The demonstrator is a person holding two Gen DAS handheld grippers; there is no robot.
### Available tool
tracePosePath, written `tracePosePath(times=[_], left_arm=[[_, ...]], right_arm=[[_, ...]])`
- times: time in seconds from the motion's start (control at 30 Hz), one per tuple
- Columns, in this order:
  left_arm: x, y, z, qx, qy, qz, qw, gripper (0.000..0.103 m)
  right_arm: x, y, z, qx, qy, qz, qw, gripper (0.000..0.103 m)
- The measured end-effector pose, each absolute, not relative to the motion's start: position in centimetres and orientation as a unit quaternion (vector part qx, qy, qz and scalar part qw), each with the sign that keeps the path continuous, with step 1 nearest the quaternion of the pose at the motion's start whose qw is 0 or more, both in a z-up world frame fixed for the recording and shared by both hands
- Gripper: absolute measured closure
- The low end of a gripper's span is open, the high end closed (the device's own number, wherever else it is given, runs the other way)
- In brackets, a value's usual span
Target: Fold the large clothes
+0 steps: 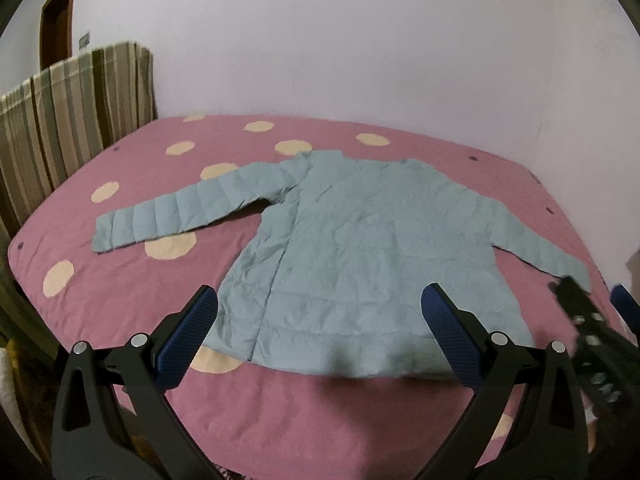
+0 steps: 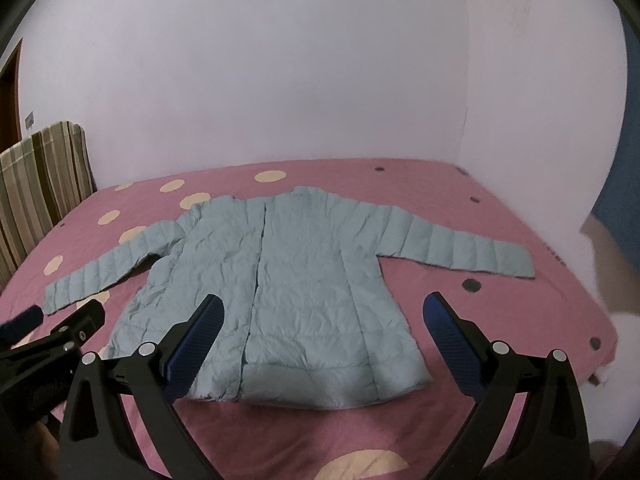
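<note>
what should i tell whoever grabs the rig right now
Left claw: open, empty, held above the jacket's hem.
Right claw: open, empty, likewise over the hem.
Jacket: light blue quilted, laid flat on the pink dotted bedspread, front closed, both sleeves spread out to the sides, collar toward the wall.
Done: jacket spread out; no fold made.
Left: fold each sleeve in over the body, then fold the body up, probably hem toward collar.
</note>
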State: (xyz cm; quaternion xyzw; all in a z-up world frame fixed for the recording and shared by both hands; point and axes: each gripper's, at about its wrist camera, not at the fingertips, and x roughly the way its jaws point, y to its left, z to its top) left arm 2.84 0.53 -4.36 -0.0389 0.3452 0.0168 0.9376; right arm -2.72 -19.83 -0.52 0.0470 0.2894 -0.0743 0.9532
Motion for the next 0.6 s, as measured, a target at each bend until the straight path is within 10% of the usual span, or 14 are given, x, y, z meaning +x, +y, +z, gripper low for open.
tracePosePath(times=[0.4, 0.53, 0.6], left_arm=[[13.5, 12.2, -13.0, -0.155, 0.409, 0.163, 0.884, 0.002], [15.8, 17.1, -15.7, -0.180, 0.413, 0.241, 0.859, 0.002], [16.3, 19.3, -16.6, -0.188, 0.406, 0.276, 0.851, 0.002]], right_arm=[[5.0, -34.1, -8.9, 0.247, 0.320, -0.129, 0.906, 0.005], [7.6, -40.5, -12.0, 0.300, 0.332, -0.178, 0.876, 0.043], [8.2, -42.9, -13.3, 0.338, 0.333, -0.179, 0.862, 0.043]])
